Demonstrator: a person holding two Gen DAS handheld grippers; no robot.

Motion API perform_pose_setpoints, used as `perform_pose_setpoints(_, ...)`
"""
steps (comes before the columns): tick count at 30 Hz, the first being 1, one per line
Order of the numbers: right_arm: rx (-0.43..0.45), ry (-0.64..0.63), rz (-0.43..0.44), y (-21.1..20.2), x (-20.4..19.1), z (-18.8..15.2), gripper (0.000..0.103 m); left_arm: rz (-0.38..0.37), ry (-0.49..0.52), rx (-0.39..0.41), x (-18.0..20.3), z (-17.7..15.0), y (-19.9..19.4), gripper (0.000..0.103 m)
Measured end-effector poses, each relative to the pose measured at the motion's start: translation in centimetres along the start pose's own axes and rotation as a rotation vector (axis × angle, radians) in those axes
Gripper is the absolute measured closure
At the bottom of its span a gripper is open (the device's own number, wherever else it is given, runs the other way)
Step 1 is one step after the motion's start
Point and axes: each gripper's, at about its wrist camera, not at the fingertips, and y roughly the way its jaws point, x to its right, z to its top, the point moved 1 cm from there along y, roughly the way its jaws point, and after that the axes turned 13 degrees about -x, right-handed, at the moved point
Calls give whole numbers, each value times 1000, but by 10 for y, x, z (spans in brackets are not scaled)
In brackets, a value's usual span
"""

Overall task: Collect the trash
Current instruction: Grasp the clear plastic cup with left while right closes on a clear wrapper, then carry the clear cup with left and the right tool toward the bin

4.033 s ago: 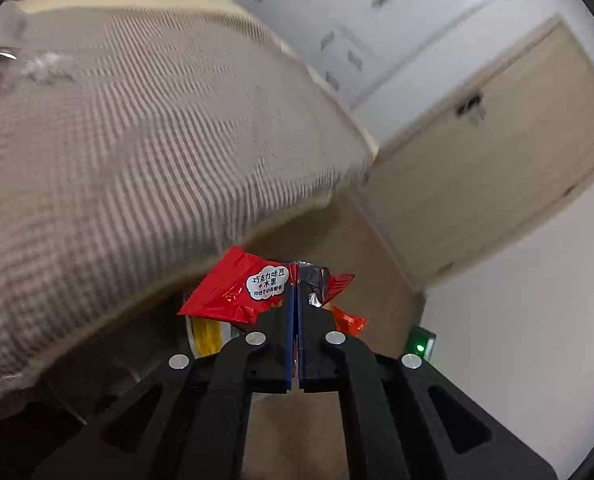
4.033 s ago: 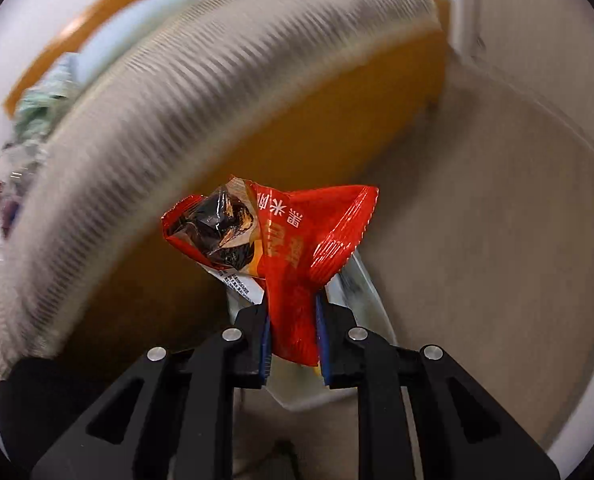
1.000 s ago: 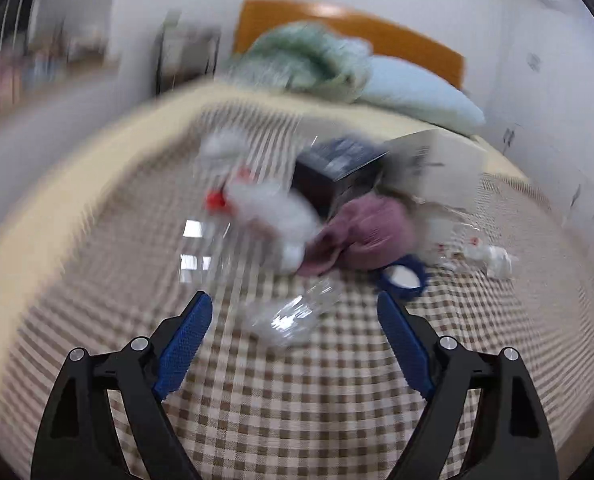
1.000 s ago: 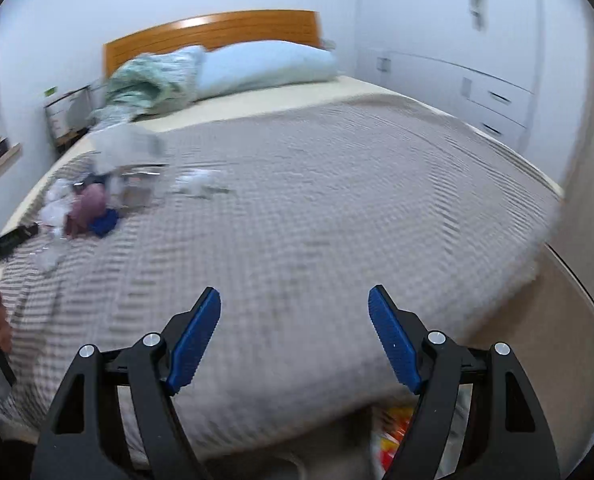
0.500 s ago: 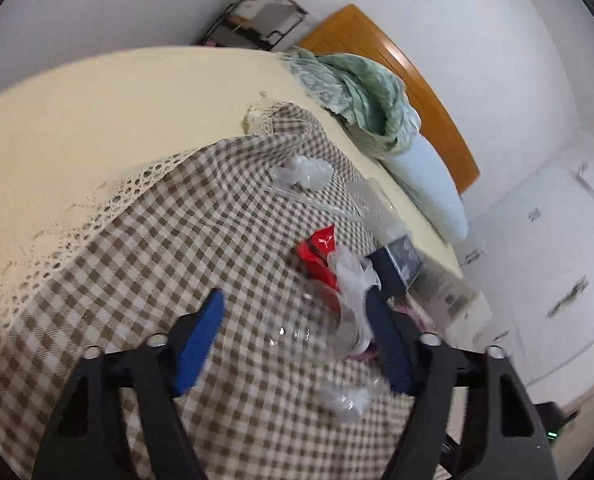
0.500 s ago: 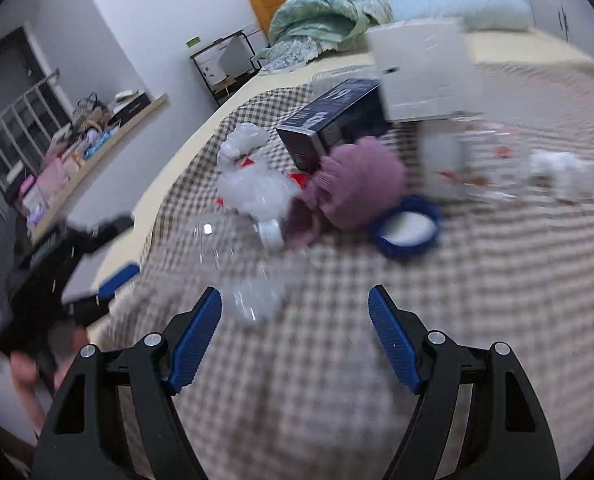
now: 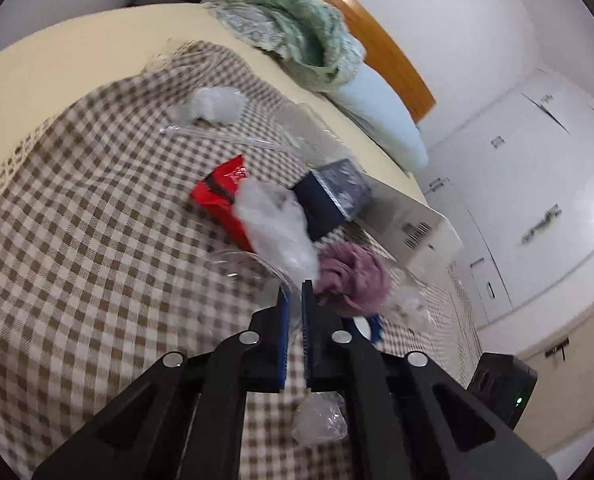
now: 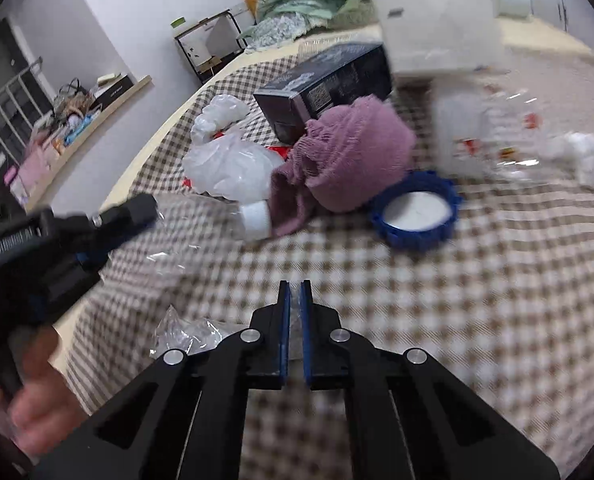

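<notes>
Now each gripper (image 7: 293,286) (image 8: 295,286) pinches crinkled clear plastic (image 8: 185,334) on the checkered bedspread (image 8: 457,300).

Both tools share one build. The left gripper (image 7: 293,286) has matte black angular fingers with triangular cut-outs, round silver screw heads along each arm, and ribbed blue pads (image 7: 283,336) on the inner faces. The right gripper (image 8: 293,286) matches it, with the same blue pads (image 8: 284,332). A bare hand (image 8: 37,400) wraps a black handle.
</notes>
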Motion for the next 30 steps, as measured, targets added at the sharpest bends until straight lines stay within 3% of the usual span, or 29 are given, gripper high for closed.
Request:
perform_pose_setpoints(6, 55, 26, -26, -27, 16, -14, 99, -14, -45, 36, 16, -29, -43, 103)
perform_pose_setpoints(9, 80, 44, -33, -54, 24, -28, 99, 31, 0, 74, 42, -43, -67, 103)
perform_pose_setpoints(12, 119, 18, -99, -92, 33, -40, 99, 56, 58, 108, 80, -59, -88, 103)
perform_pose_setpoints(15, 163, 76, -141, -146, 72, -63, 99, 60, 121, 119, 116, -79, -101, 103)
perform_pose_setpoints(18, 215, 126, -215, -197, 109, -93, 99, 69, 219, 100, 170, -119, -104, 103)
perform_pose_setpoints(22, 255, 225, -327, -266, 174, -156, 99, 26, 368, 3, 239, -184, -80, 103)
perform_pose_setpoints(25, 237, 312, -402, -292, 223, -210, 99, -10, 454, -88, 280, -229, -53, 103)
perform_pose_setpoints(30, 114, 457, -457, -286, 296, -305, 99, -45, 607, -250, 342, -308, 4, 103)
